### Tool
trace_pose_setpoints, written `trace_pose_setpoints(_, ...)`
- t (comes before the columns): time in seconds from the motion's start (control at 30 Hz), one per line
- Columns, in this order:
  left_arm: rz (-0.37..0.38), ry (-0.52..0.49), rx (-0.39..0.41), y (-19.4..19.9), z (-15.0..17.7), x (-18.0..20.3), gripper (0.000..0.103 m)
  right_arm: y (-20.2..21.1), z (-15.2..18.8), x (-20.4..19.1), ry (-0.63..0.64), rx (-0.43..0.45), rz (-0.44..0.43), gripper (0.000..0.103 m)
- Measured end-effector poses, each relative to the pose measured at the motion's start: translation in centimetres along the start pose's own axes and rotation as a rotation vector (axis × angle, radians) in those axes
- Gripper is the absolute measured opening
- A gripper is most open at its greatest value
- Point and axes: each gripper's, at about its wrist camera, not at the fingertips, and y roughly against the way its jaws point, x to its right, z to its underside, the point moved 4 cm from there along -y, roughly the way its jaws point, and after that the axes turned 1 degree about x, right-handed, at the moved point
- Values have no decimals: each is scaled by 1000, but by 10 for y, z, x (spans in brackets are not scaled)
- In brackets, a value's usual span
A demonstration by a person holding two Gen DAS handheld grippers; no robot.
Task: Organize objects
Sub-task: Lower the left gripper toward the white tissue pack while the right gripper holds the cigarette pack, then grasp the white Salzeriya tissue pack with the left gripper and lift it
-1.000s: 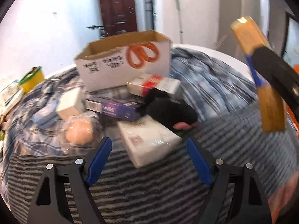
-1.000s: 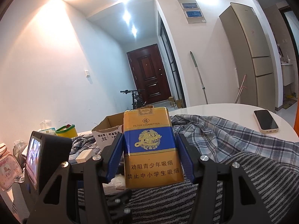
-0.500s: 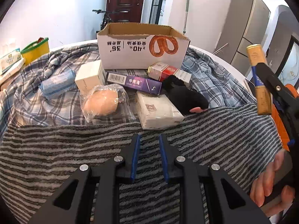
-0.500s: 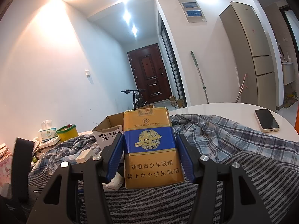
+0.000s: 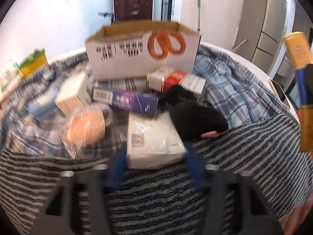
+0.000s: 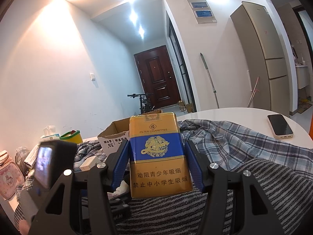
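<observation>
My left gripper (image 5: 156,156) points down at a pile of goods on a cloth-covered table, and its jaws are opening. The near end of a white plastic-wrapped packet (image 5: 154,137) lies between its blurred blue fingers (image 5: 117,166), and I see no pad pressing on it. Behind the pile stands an open cardboard box (image 5: 140,52) with an orange pretzel print. My right gripper (image 6: 158,160) is shut on an upright yellow and blue cigarette pack (image 6: 158,156), held above the table. That pack (image 5: 301,82) also shows at the right edge of the left wrist view.
Around the packet lie a purple carton (image 5: 133,101), a red and white pack (image 5: 166,78), a black fuzzy thing (image 5: 193,117), a bagged orange lump (image 5: 86,129) and a cream box (image 5: 74,94). A phone (image 6: 279,126) lies on the bare white tabletop at right. A yellow tub (image 6: 70,137) stands far left.
My left gripper went from wide open to shut, then partly open again. It moved in towards the white packet, whose near end now lies between its fingers. The right gripper stayed still.
</observation>
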Motion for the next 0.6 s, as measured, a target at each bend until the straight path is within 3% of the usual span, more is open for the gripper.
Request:
trace_pose_setpoints(0.17,46,31,44,11,3,-6,46,-2,0,1,-8,-3,-5,56)
trace_pose_setpoints(0.47,42,-14,89,56,29,-19,46,-6,0,1,-10,-19,-1,56)
trace_pose_setpoints(0.57,28,-38,69,65,43,-25,50,-6,1,2,-10,-21,1,56)
trace_pose_setpoints(0.6,22,-42,65,67,47,-26,59,-7,0,2,-9,-22,2,56)
